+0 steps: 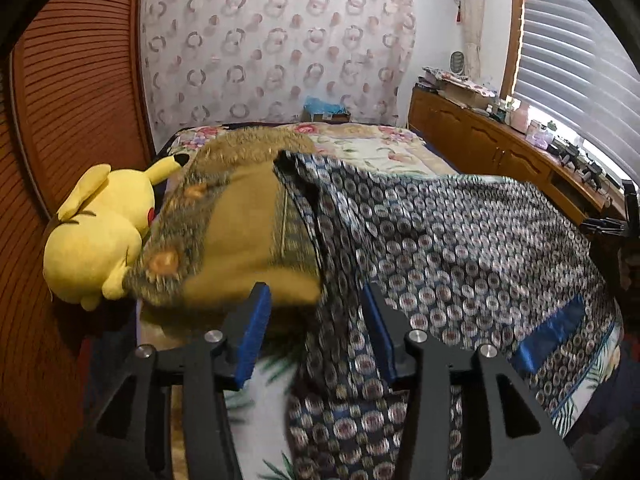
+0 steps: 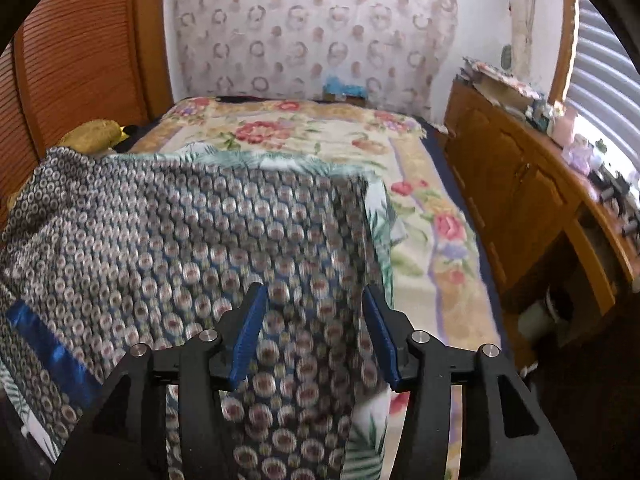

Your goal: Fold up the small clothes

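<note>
A dark blue garment (image 1: 460, 248) printed with small pale rings, with a plain blue band (image 1: 548, 332) near its hem, lies spread over the bed. Its left part drapes up against an olive cushion (image 1: 240, 224). My left gripper (image 1: 316, 292) hovers over the garment's left part with its blue-padded jaws apart; cloth lies beneath them and the pads do not press on it. In the right wrist view the same garment (image 2: 180, 232) fills the near left. My right gripper (image 2: 314, 292) stands open just above its right part, near the garment's right edge.
A yellow plush toy (image 1: 100, 236) lies left of the cushion against the slatted wooden wall (image 1: 72, 100). The floral bedspread (image 2: 320, 128) stretches beyond the garment. A wooden cabinet (image 2: 520, 200) with clutter on top runs along the right under the window blinds.
</note>
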Action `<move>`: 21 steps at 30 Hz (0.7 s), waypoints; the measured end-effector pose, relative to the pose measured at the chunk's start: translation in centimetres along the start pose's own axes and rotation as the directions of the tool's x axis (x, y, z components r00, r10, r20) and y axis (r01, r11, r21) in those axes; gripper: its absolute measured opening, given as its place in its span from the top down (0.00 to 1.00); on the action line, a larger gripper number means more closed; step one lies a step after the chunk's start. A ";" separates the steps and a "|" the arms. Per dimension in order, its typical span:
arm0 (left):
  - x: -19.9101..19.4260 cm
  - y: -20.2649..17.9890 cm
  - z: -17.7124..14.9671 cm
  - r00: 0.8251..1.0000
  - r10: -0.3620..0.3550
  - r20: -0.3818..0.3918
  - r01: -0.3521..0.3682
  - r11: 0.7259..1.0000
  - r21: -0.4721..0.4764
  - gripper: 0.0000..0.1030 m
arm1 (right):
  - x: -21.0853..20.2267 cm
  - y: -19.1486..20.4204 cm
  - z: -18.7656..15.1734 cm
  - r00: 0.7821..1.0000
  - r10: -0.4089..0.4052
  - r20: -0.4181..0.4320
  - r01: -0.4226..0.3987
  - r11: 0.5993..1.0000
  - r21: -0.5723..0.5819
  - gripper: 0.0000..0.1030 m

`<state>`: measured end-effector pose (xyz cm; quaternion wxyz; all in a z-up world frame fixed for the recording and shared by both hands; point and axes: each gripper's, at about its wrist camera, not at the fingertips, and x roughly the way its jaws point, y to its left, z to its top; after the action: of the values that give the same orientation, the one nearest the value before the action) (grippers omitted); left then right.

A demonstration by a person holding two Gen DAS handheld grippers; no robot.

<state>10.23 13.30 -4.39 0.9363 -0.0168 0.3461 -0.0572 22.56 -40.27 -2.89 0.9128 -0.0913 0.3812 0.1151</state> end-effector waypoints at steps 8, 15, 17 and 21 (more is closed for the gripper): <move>0.3 -1.0 -2.7 1.000 -0.001 -0.027 0.001 1.000 0.003 0.56 | 1.7 -2.0 -3.1 0.995 -0.072 -0.067 0.076 0.996 0.053 0.51; 0.8 -1.6 -3.6 0.999 -0.002 -0.048 0.003 1.000 0.012 0.56 | 2.6 -2.3 -2.9 0.995 -0.054 -0.084 0.058 0.997 0.052 0.71; 0.8 -1.8 -3.7 0.999 -0.001 -0.045 0.002 1.000 0.015 0.56 | 2.8 -1.9 -2.9 0.995 -0.050 -0.084 0.053 0.998 0.033 0.85; 0.8 -1.7 -3.5 0.999 0.000 -0.038 0.000 1.000 0.010 0.56 | 2.0 -0.8 -2.5 0.998 -0.001 -0.062 0.002 1.000 0.018 0.98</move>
<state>8.40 11.50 -7.49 0.9297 -0.0112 0.3635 -0.0591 22.47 -41.43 -5.99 0.9012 -0.0870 0.4105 0.1082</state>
